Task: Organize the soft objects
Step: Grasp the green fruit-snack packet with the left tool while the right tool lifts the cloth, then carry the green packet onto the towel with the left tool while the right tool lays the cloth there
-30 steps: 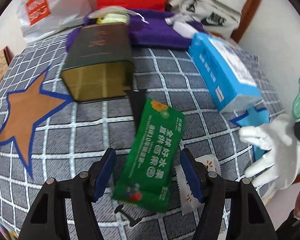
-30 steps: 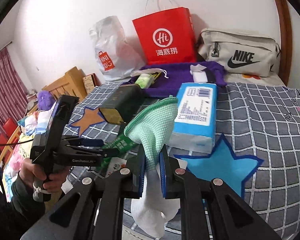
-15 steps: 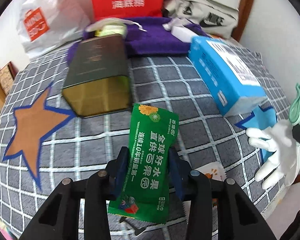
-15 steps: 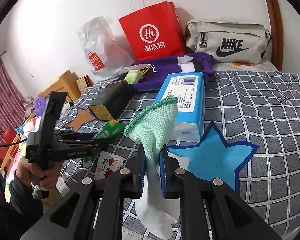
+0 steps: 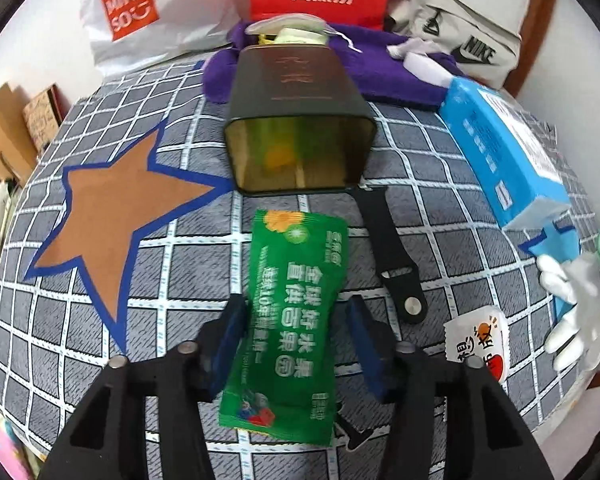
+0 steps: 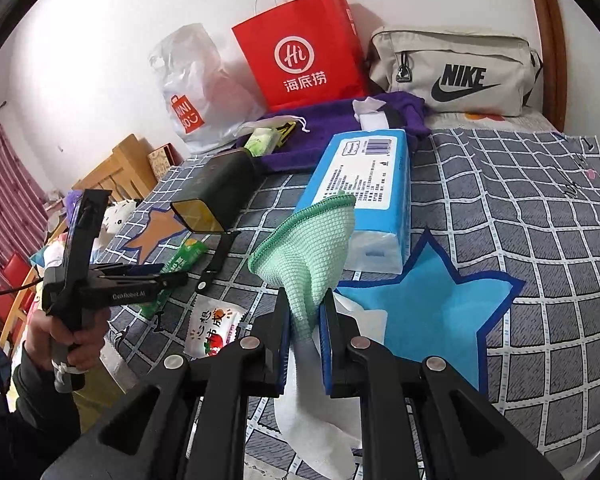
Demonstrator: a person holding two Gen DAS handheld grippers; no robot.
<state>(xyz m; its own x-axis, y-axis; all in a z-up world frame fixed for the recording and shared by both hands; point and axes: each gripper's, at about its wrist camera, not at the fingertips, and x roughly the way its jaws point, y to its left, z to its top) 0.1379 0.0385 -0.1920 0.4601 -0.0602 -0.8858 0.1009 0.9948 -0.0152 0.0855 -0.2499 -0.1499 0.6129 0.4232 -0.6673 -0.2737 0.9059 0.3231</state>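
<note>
- L gripper (image 5: 296, 332): jaws just been opening, green snack pkt (image 5: 290, 320) between them; pads look just off it, pkt lying on checked bedspread (image 5: 172, 264) near dark tin (image 5: 296, 136).
- R gripper (image 6: 305, 320): clenched on green cloth (image 6: 312, 248) + white glove (image 6: 316, 420), by blue tissue pack (image 6: 364, 184).

Bright, even indoor light with soft shadows; its source is not visible. Both views bend strongly toward dark round corners. The left wrist view is slightly blurred, most on the green packet (image 5: 290, 320); the red bag (image 6: 306, 50) shows mild sheen
</note>
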